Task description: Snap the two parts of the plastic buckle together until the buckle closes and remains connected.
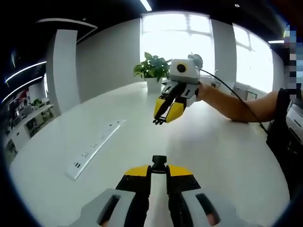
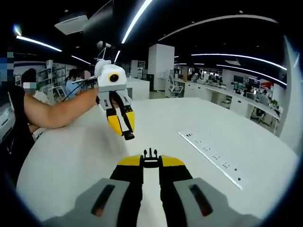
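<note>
Above the white bench (image 1: 227, 151), near to far:
Left hand-held gripper (image 1: 159, 171): jaws closed on the socket half of the buckle (image 1: 159, 163), a small black piece that sticks out past the yellow tips.
Socket half, direction: long axis runs along the jaws, its open end points away from the camera, toward the other hand-held gripper.
Right hand-held gripper (image 2: 150, 161): jaws closed on the pronged half of the buckle (image 2: 150, 156), black, gripped at its base.
Pronged half, direction: long axis along the jaws, the three prongs point forward, away from the camera.
Relation of the halves: well apart, both in the air over the bench, not joined. In the left gripper view the right hand-held gripper hangs further off, tips tilted down to the left.
Power strip (image 1: 94, 147): long, white, flat on the bench, to the side.
Plant (image 1: 152, 70): green, in a white pot, at the far edge, before the bright window.
</note>
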Available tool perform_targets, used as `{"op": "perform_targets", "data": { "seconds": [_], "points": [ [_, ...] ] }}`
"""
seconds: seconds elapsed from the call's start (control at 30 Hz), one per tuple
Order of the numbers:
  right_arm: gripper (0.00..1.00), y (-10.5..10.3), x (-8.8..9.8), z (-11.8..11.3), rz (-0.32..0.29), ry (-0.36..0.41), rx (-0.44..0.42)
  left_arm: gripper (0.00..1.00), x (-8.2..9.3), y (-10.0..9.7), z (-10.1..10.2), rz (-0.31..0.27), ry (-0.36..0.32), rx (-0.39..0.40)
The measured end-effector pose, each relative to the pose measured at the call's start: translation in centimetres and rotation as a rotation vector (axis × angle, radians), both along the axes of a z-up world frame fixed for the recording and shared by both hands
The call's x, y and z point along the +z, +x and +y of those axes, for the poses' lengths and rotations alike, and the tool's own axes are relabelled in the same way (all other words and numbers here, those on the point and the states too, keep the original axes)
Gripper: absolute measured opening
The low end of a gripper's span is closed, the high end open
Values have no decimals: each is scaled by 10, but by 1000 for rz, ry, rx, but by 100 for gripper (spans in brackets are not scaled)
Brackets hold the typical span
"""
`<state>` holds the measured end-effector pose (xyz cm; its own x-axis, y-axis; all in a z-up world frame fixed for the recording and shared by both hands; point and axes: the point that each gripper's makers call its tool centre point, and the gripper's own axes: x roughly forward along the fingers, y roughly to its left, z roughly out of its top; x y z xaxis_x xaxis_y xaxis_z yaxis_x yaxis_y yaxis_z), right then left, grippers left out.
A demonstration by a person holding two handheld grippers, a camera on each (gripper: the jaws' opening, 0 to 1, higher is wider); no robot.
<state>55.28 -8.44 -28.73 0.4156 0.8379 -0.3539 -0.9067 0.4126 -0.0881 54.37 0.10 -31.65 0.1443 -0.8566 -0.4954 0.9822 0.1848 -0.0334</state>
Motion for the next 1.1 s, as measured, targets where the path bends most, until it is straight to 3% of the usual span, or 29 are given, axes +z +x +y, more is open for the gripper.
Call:
{"op": "perform_targets", "data": {
  "seconds": [0.43,0.9,1.1],
  "points": [
    [12,0,7,0,-11,-24,-22,11,10,-6,3,-13,-5,29],
    [12,-21,15,3,-22,-17,-31,11,25,-23,5,-32,4,18],
    [12,-27,15,1,-23,-17,-34,11,24,-28,1,-27,1,11]
  ]
}}
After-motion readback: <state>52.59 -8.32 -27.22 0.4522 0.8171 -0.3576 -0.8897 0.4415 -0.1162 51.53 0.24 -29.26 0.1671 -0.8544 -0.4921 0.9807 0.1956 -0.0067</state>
